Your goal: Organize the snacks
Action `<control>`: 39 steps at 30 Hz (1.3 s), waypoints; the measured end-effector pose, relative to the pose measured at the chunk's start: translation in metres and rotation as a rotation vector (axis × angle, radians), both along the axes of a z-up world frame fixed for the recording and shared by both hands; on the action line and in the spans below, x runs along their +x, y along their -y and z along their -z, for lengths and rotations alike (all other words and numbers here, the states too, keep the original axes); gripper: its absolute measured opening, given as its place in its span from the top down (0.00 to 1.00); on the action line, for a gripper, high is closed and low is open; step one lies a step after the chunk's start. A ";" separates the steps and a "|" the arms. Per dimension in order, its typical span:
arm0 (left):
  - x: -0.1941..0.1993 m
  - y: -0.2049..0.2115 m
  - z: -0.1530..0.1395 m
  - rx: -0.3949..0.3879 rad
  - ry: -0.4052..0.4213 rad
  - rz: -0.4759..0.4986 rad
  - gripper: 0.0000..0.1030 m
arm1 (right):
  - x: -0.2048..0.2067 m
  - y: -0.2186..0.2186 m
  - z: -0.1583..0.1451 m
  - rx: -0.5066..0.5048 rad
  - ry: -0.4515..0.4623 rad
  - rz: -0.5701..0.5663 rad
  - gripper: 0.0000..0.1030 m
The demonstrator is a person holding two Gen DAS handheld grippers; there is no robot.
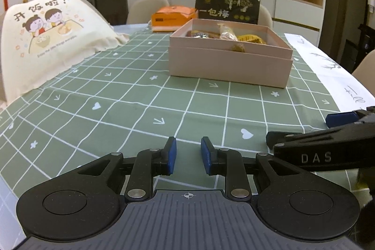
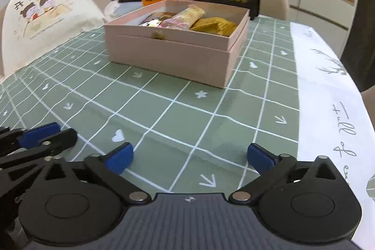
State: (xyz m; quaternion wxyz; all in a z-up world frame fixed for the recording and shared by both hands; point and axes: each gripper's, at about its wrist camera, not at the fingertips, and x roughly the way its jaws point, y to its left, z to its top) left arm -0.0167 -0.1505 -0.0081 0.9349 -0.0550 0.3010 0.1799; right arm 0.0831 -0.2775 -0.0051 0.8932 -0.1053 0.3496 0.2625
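Far left: a cream cloth cover (image 1: 54,39) with a cartoon print, draped over something fully hidden.

Next, the left tool (image 1: 188,149), low over the table (image 1: 117,109). Clenched almost fully, only a narrow gap between the pads, nothing held.

Further back, toward the middle: an orange pack (image 1: 173,18), flat, probably soft and light. Partly covered by the pink box (image 1: 229,65) in front of it.

Pink box open, standing near the middle of the table, well apart from both tools. Stiff card by the look, likely light, with thin walls easy to dent. Better pushed from the side or taken by one wall than squeezed across.

Inside the box, the snacks: a clear wrapped snack (image 2: 187,15) leaning on the others, and a golden packet (image 2: 215,26) at the right side. Probably light, in crinkly and slippery film, perhaps crumbly inside. Best taken with a gentle pinch at a sealed end or across the narrow middle.

A small brown round thing (image 1: 238,48) at the front wall, too small to name. Bottom of the box and full count of snacks hidden behind that wall.

Behind the box, a black bag (image 1: 228,6) standing upright, lower part covered. Likely a soft pouch.

Then the right tool (image 2: 189,154), just beside the left one and low over the table. Released, fingers spread wide, nothing between.

Far right: a white strip (image 2: 328,97) with writing, cut off at the picture edge.
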 end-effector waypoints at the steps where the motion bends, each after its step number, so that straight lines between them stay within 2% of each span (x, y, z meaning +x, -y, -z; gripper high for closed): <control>1: 0.001 -0.001 0.000 -0.005 0.002 -0.002 0.73 | -0.001 0.000 0.002 0.009 0.013 0.002 0.00; 5: 0.000 -0.003 0.000 -0.017 0.006 0.000 0.74 | -0.009 0.003 0.006 0.035 0.058 0.036 0.00; 39: -0.001 -0.006 0.001 -0.028 0.009 0.005 0.73 | -0.009 0.003 0.006 0.037 0.056 0.037 0.00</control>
